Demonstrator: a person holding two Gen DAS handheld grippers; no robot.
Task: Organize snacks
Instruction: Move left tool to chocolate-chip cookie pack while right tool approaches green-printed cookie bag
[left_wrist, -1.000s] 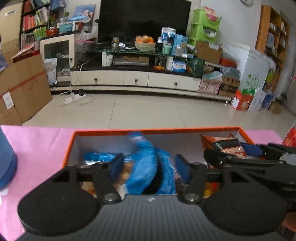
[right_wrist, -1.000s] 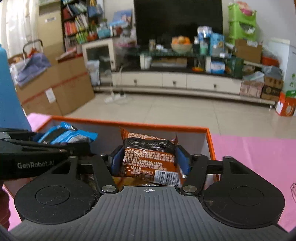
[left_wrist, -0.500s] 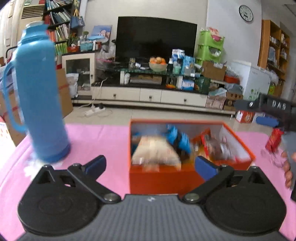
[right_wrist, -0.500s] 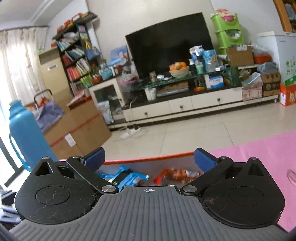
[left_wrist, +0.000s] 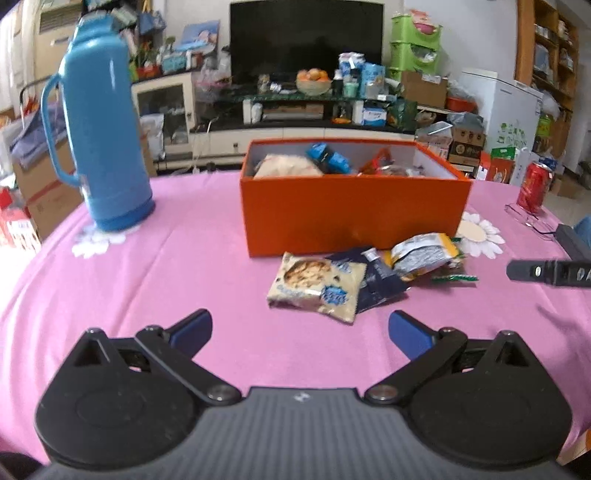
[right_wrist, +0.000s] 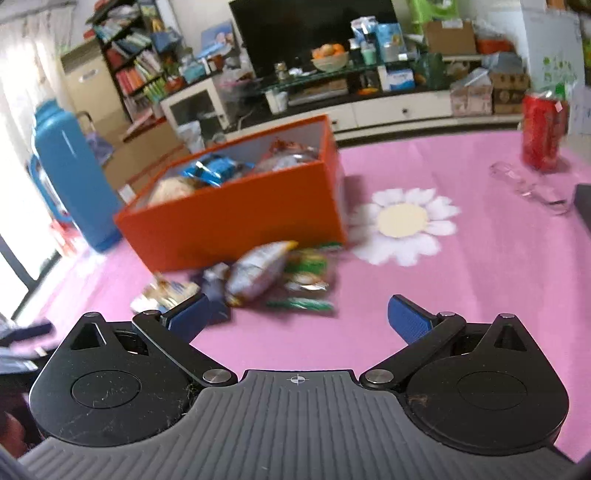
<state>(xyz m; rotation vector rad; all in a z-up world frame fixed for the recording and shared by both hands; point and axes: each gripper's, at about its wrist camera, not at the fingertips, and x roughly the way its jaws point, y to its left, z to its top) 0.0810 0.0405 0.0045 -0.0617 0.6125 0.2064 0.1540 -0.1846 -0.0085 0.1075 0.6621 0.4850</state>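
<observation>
the left hand-held gripper (left_wrist: 299, 328) stood wide with nothing between its pads, over the pink surface (left_wrist: 177, 273). the right hand-held gripper (right_wrist: 297, 315) was just as wide and empty. both had just been opening. the orange box (left_wrist: 351, 214) sat on the surface with several snacks inside. more snacks lay loose just in front of it: a cookie pack (left_wrist: 317, 286), a dark pack (left_wrist: 380, 280) and a silver pack (left_wrist: 424, 254). a blue flask (left_wrist: 103, 129) stood left of the box, a red can (left_wrist: 532, 186) to the right.
</observation>
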